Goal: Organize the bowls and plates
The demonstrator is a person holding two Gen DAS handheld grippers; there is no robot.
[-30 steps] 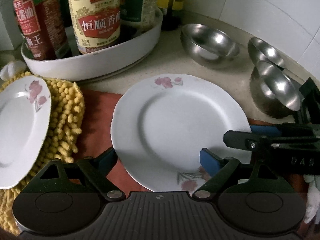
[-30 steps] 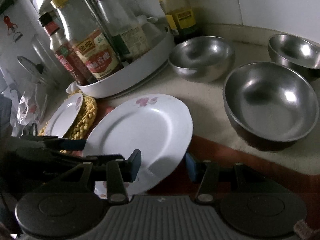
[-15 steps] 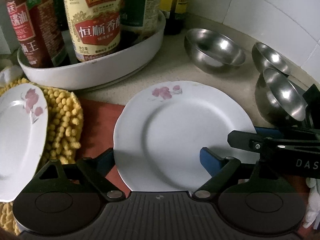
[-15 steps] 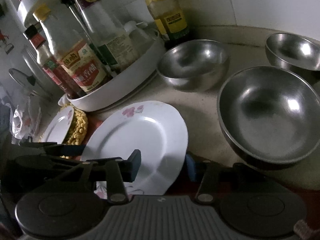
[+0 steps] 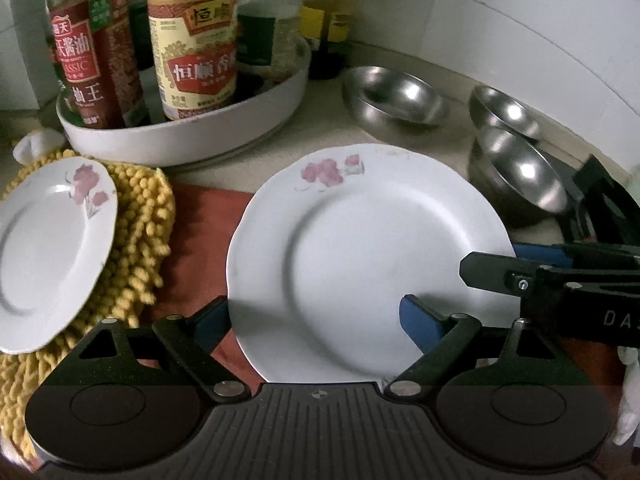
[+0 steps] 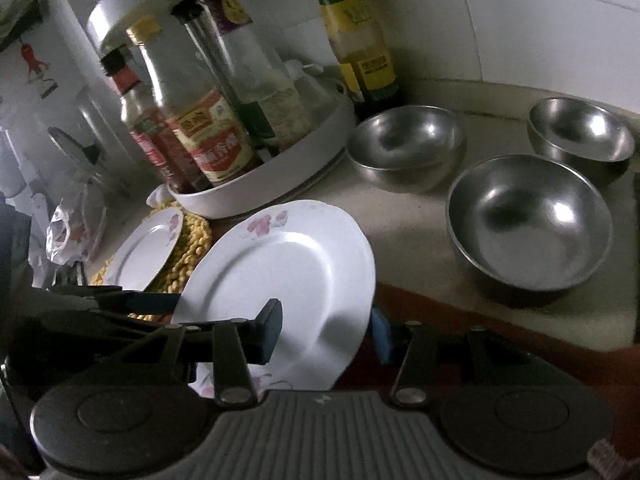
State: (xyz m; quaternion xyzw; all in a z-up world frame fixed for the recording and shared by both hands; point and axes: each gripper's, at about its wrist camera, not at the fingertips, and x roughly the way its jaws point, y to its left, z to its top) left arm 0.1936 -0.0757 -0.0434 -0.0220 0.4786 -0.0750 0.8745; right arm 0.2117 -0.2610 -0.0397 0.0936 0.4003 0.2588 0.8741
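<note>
White wall tiles back a pale counter (image 6: 420,240) with a red mat (image 5: 192,216) along its near edge.

Left gripper (image 5: 316,316): jaws apart, straddling the near rim of the large plate (image 5: 360,248) at 6 o'clock. Whether the pads touch the rim cannot be told. Right gripper (image 6: 326,330): jaws apart, one finger above the plate's right rim and one below, placed for an edge pinch at the plate's 3 o'clock. The plate appears tilted in the right wrist view, possibly raised on that side. Judgement: the plate is being taken by two rim points so it can be lifted and stacked.

Outward from the plate:
- Small plate (image 5: 44,248), 9 o'clock, resting on a yellow cloth (image 5: 136,208); a likely stacking partner.
- Three steel bowls (image 6: 528,220), (image 6: 408,144), (image 6: 580,132), from 12 to 2 o'clock, separate and not nested.
- White tray (image 5: 184,136) of bottles (image 5: 196,48), 11 o'clock.

Obstruction: the nearest bowl stands just beside the right gripper; the cloth may let the small plate rock.
</note>
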